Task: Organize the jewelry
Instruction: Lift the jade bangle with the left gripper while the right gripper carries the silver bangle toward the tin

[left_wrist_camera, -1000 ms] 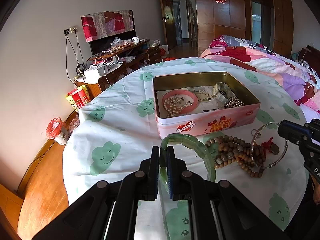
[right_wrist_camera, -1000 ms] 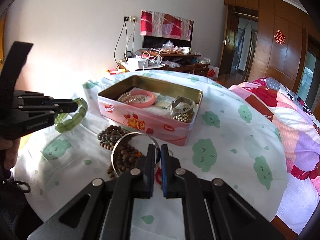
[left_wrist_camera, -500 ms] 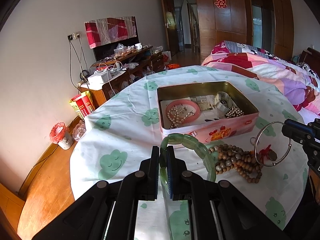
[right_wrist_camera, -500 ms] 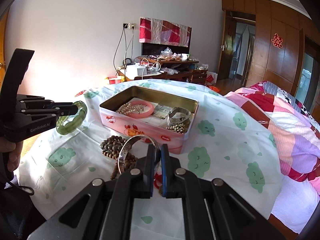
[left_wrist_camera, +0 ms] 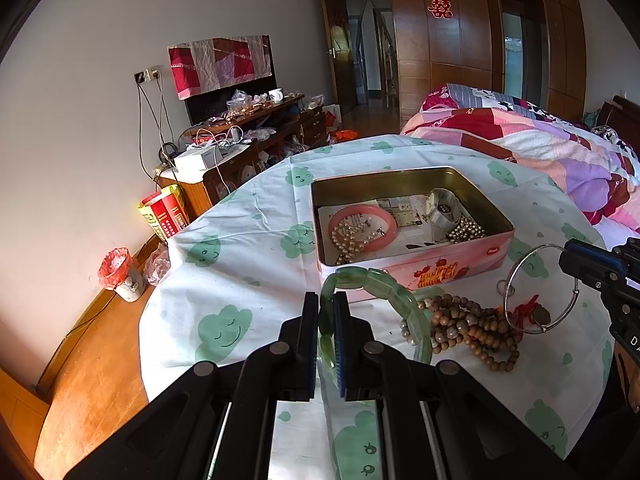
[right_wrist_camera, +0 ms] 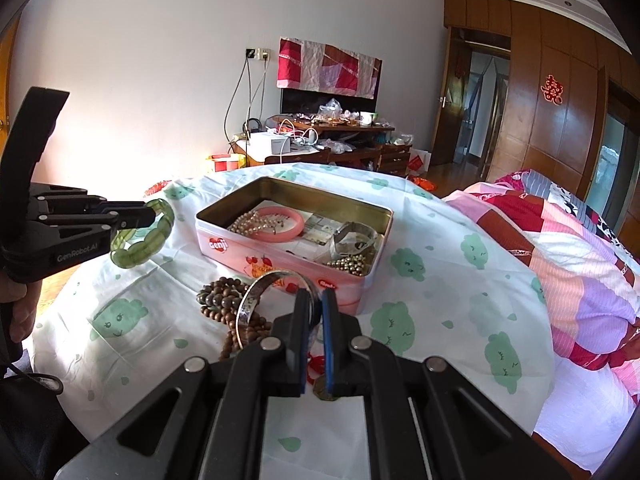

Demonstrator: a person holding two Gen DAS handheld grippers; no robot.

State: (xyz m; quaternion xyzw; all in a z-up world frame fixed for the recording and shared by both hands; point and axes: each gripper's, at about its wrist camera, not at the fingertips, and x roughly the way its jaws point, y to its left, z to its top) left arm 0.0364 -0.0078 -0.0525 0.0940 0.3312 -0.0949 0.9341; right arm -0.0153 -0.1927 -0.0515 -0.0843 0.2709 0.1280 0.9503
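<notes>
My left gripper (left_wrist_camera: pixel 327 308) is clenched on the green jade bracelet (left_wrist_camera: pixel 384 292), which loops up and to the right of the fingers at lower centre of the left wrist view; in the right wrist view I see the same bracelet (right_wrist_camera: pixel 144 236) held in the air at middle left, above the tablecloth (right_wrist_camera: pixel 440 280). My right gripper (right_wrist_camera: pixel 316 312) is clamped on the thin silver bangle (right_wrist_camera: pixel 256 300), which arcs up to the left of the fingers, with a red cord charm (right_wrist_camera: pixel 316 364) dangling just below them. From the left wrist view that bangle (left_wrist_camera: pixel 536 292) hangs at the right edge, off the table. Between both grippers and the pink tin (left_wrist_camera: pixel 440 268) lies a heap of brown wooden beads (left_wrist_camera: pixel 464 328) on the cloth, right below the bangle. The open tin sits at centre frame and already holds a pink bangle (left_wrist_camera: pixel 362 220) with a pearl strand (left_wrist_camera: pixel 352 242) on the left, papers in the middle, and a wide silver cuff (left_wrist_camera: pixel 444 208) with small metal beads (left_wrist_camera: pixel 466 232) on the right. Behind the table, upper left, is a cluttered wooden cabinet (left_wrist_camera: pixel 256 136) with cables, and a red-lined bin (left_wrist_camera: pixel 118 268) stands on the floor at left. A patchwork quilt (left_wrist_camera: pixel 540 148) fills the right side.
</notes>
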